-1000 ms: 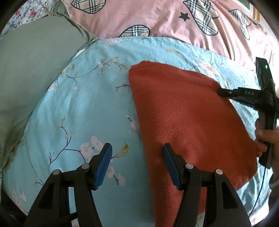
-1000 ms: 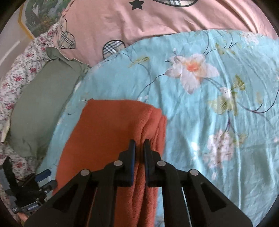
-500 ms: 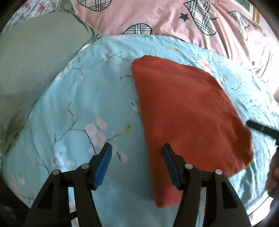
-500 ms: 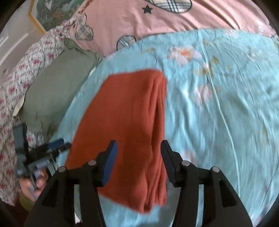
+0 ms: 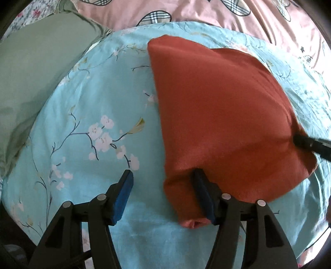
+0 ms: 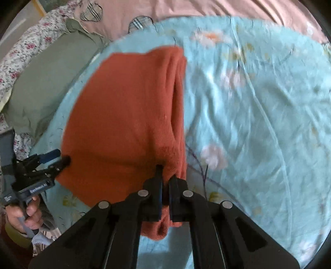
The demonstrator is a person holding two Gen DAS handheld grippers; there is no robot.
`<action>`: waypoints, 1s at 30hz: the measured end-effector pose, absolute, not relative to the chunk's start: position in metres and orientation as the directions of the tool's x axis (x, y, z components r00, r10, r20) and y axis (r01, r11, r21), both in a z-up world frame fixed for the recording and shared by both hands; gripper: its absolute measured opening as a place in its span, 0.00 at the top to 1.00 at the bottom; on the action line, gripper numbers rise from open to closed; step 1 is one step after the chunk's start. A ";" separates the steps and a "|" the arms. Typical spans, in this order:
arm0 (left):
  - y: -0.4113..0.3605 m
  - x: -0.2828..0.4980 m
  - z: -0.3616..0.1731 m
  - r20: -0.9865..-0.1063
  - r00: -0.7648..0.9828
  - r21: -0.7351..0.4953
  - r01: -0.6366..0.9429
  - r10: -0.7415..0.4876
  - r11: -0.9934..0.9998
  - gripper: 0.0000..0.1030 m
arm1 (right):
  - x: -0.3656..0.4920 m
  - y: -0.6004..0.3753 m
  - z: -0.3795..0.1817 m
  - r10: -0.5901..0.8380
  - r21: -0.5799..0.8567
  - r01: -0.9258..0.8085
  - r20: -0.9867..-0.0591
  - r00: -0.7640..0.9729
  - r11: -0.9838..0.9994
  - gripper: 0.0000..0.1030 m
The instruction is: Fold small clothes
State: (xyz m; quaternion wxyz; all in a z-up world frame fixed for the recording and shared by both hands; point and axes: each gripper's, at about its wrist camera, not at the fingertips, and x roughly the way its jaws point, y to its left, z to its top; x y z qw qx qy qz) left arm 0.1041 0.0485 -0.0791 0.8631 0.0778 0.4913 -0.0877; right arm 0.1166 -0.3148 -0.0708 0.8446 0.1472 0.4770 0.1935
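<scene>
Claw, right (image 6: 164, 182): pressed together on the near right corner of the orange garment (image 6: 128, 115), pinching its stacked layers, likely so they lift as one.
Claw, left (image 5: 162, 186): spread wide; its right finger (image 5: 201, 192) is tucked under the garment's near left edge, its left finger (image 5: 124, 190) stands over bare cover. Nothing is pinched yet; I judge it is lining up the matching corner.
Garment: already folded into a thick pad, near edge raised, far part lying on the bed.
Fold ahead: probably near edge carried to far edge.
Bed: light blue flowered cover (image 5: 93, 115), soft and slightly creased.
Surroundings: green pillow (image 5: 35, 68) on the far left; pink quilt (image 5: 206, 12) with checked hearts beyond.
</scene>
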 end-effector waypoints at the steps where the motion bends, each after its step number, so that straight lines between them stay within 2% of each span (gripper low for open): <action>1: 0.051 0.103 -0.076 -0.863 0.498 0.038 0.229 -0.083 0.973 0.38 | 0.115 -0.316 -0.065 0.464 0.433 -0.181 -0.746 0.478 0.883 0.93; 3: 0.054 0.099 -0.071 -0.861 0.500 0.023 0.229 -0.097 0.973 0.39 | 0.111 -0.320 -0.055 0.457 0.430 -0.175 -0.739 0.496 0.886 0.89; 6: 0.063 0.090 -0.058 -0.852 0.504 -0.029 0.229 -0.144 0.973 0.43 | 0.103 -0.328 -0.033 0.450 0.425 -0.181 -0.707 0.546 0.887 0.89; 10: 0.064 0.080 -0.039 -0.829 0.522 -0.070 0.261 -0.202 0.963 0.45 | 0.107 -0.338 -0.009 0.469 0.462 -0.181 -0.642 0.607 0.868 0.89; 14: 0.055 0.078 -0.026 -0.795 0.554 -0.085 0.299 -0.246 0.951 0.45 | 0.135 -0.323 -0.003 0.508 0.485 -0.217 -0.621 0.597 0.847 0.89; 18: 0.042 0.085 -0.030 -0.798 0.559 -0.061 0.300 -0.227 0.952 0.45 | 0.171 -0.302 -0.014 0.540 0.505 -0.235 -0.629 0.559 0.831 0.89; 22: 0.029 0.109 -0.068 -0.858 0.500 0.022 0.265 -0.118 0.964 0.44 | 0.208 -0.286 -0.049 0.487 0.458 -0.189 -0.714 0.504 0.868 0.90; 24: 0.030 0.117 -0.078 -0.864 0.488 -0.001 0.239 -0.122 0.971 0.37 | 0.215 -0.285 -0.056 0.487 0.457 -0.191 -0.713 0.505 0.868 0.93; 26: 0.031 0.120 -0.076 -0.865 0.489 0.004 0.236 -0.115 0.972 0.37 | 0.213 -0.283 -0.049 0.471 0.438 -0.191 -0.720 0.510 0.878 0.92; 27: 0.030 0.119 -0.074 -0.865 0.489 0.011 0.238 -0.110 0.971 0.37 | 0.210 -0.283 -0.044 0.474 0.440 -0.196 -0.714 0.515 0.876 0.89; 30: 0.031 0.112 -0.070 -0.864 0.493 0.025 0.239 -0.099 0.971 0.37 | 0.183 -0.286 -0.027 0.519 0.465 -0.243 -0.675 0.525 0.851 0.89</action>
